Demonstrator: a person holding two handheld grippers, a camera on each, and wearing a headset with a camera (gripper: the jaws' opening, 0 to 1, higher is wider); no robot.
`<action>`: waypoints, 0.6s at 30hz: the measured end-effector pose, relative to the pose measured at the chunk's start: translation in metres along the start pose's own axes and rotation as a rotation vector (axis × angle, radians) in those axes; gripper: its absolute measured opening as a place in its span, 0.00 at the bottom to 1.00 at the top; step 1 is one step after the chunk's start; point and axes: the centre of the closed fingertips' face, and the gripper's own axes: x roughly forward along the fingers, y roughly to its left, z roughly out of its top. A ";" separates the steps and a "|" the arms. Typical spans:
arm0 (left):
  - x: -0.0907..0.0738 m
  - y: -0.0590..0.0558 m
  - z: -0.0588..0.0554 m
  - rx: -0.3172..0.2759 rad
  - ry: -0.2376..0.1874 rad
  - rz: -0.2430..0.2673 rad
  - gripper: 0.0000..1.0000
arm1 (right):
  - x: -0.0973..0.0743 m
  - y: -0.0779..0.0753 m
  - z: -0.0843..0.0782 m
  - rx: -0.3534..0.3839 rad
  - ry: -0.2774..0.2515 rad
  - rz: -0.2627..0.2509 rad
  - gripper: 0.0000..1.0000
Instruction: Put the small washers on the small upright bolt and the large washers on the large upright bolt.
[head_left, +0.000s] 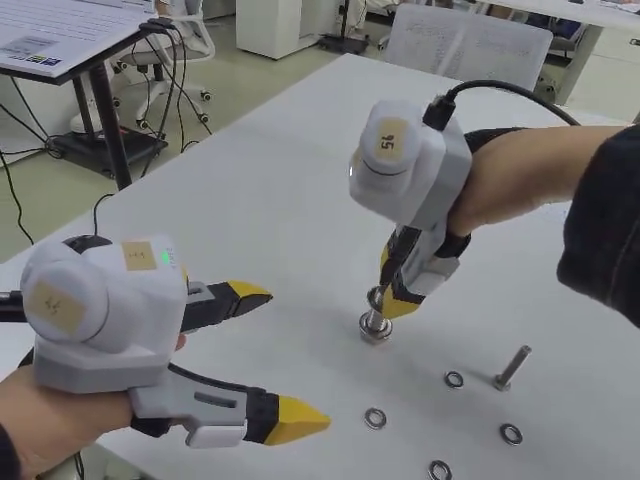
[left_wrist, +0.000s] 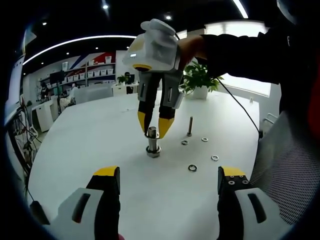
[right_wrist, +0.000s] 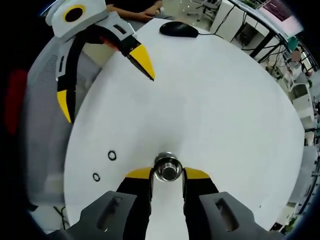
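Right hand-held gripper (head_left: 388, 300): wrist high, pointing straight down, forearm coming in from the right. Jaws narrow, straddling the top of the large bolt (head_left: 375, 325), which stands upright mid-table; contact with it can't be made out.

Left hand-held gripper (head_left: 275, 355): low, about level, aimed at the large bolt. Jaws wide, nothing between.

Small bolt (head_left: 512, 367): right of the large one, leaning slightly. Four loose washers (head_left: 375, 418) lie flat near it.

Table (head_left: 280, 180): bare white beyond and left of the bolts. Its left edge runs close to the left hand-held gripper.
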 end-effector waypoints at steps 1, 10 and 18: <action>0.000 0.000 0.000 -0.001 0.000 0.000 0.80 | 0.001 0.000 0.000 0.003 0.002 0.002 0.24; 0.000 0.000 -0.001 0.000 0.002 0.001 0.80 | 0.011 0.003 -0.001 0.006 0.010 0.013 0.24; 0.000 0.000 -0.001 -0.002 -0.001 0.001 0.80 | 0.019 0.005 -0.002 0.011 0.011 0.013 0.24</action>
